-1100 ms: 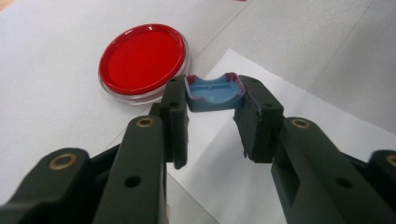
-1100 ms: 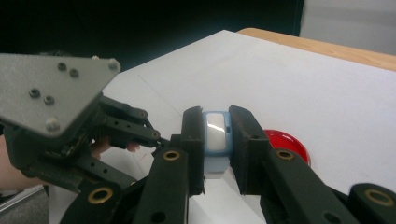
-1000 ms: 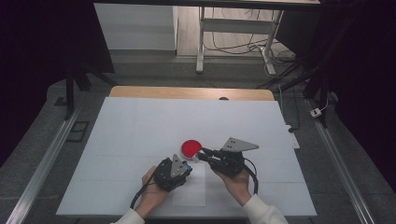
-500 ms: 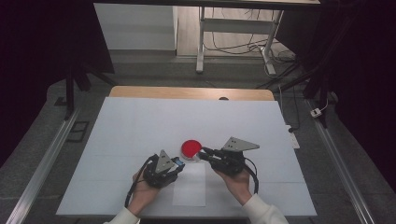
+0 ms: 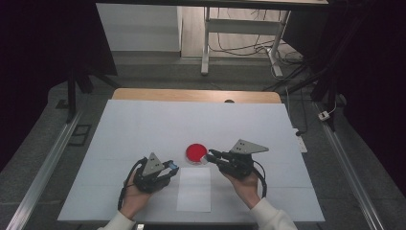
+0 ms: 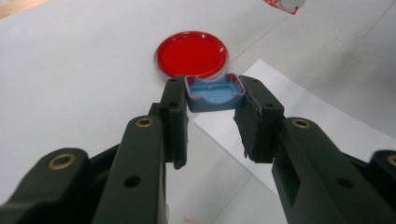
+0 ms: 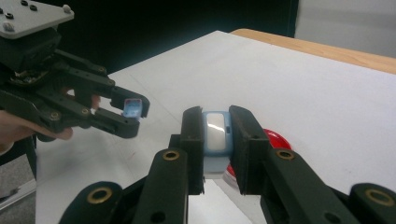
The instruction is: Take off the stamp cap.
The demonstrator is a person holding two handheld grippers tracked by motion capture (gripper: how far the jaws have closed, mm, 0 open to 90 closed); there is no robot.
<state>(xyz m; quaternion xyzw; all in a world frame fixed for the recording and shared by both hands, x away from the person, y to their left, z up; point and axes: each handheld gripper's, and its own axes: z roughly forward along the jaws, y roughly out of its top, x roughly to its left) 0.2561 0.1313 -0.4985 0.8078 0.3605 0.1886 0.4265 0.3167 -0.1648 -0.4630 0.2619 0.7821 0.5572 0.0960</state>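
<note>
Since a sec ago the left gripper has pulled back toward the left of the table, away from the right gripper, and it took the small blue cap with it; the right one stayed where it was. So the blue thing is now in two pieces, approx. one in each hand. The cap sits pinched between the left jaws at their very tips, hollow side facing the camera in the left gripper view, probably held so shallow because it is a thin shell with not much to grab. The blue body, w/ a pale shiny face, is clamped upright between the right jaws, just above the red round dish, which lies flat on the table. I think the right hand keeps the body steady as an anchor while the left does the pulling. Both tongs are closed on their pieces, none is empty. A white sheet of paper lies between the two hands, near the table's front edge, maybe as a place to put parts down.
</note>
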